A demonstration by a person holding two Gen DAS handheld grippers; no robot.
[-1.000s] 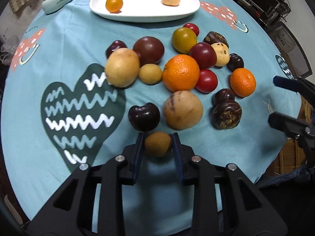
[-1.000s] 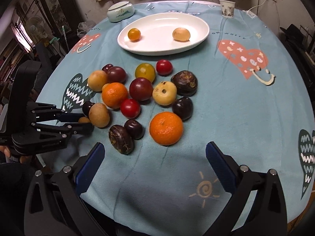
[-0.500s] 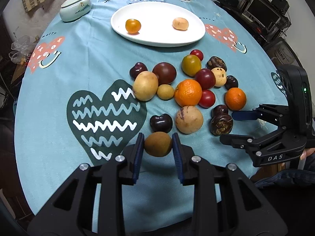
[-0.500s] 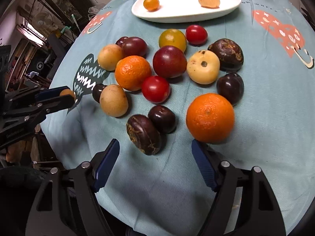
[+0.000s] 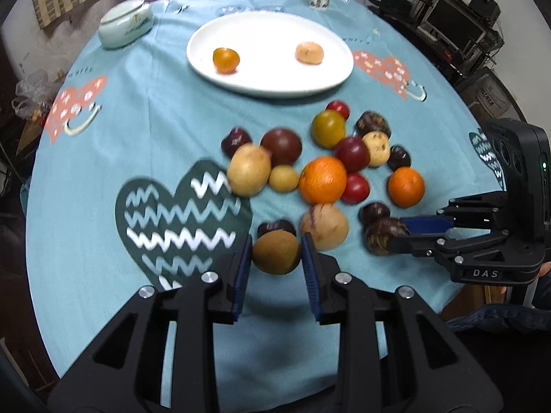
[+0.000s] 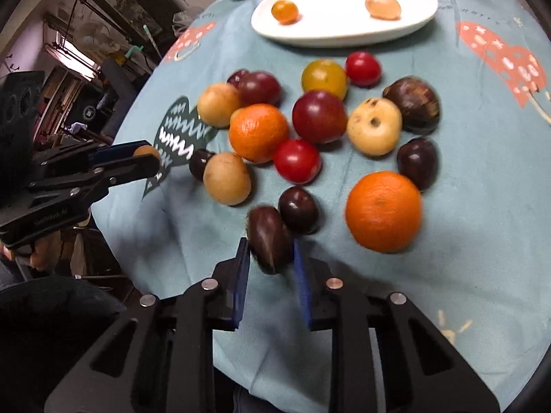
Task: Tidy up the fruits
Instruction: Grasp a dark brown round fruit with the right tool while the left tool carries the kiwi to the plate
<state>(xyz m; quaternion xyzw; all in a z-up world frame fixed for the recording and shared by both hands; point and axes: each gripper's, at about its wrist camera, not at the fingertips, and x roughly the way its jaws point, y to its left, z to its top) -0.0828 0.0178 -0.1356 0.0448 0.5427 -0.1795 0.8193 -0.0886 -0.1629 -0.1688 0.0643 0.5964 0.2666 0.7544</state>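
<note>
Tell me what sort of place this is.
Probably a lived-in home room: a round table under a printed cloth, a white plate with fruit, a standing fan, and a shelf of electronics beside it.

"DAS" in pale letters on the right gripper (image 5: 396,237) body, at 3 o'clock of the left wrist view

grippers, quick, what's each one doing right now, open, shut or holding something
Left gripper: closed on the small brown fruit.
Right gripper: fingers have just closed on the dark wrinkled fruit.
</note>
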